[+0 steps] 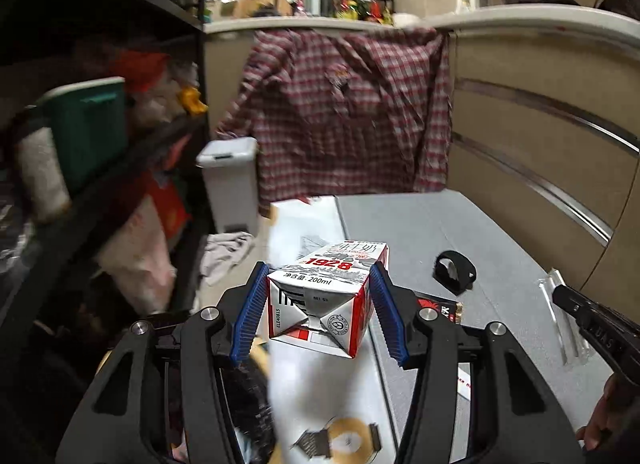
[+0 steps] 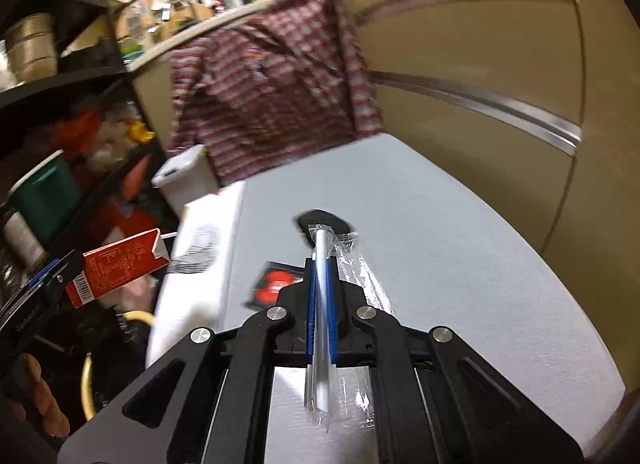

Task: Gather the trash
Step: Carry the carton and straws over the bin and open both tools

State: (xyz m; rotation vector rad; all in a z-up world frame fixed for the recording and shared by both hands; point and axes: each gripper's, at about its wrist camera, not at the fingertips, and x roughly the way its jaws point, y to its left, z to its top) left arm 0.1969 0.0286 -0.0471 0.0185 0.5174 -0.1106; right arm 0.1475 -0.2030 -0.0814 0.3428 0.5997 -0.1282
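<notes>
Left gripper (image 1: 320,304): I see its blue pads pressed on both sides of the milk carton (image 1: 326,298), lifted above the grey table (image 1: 460,232).
Right gripper (image 2: 320,300): closed tight on the wrapped straw (image 2: 322,324).
Behind: white bin (image 1: 232,180), plaid shirt (image 1: 344,112).

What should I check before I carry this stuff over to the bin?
1. Left gripper shut on the milk carton: ok.
2. Right gripper shut on the wrapped straw: ok.
3. Carton clear of the table: ok.
4. Bin lid open: not ok, it looks closed.
5. Other trash left, red packet on the table: not ok.
6. Carton empty: cannot tell.
</notes>
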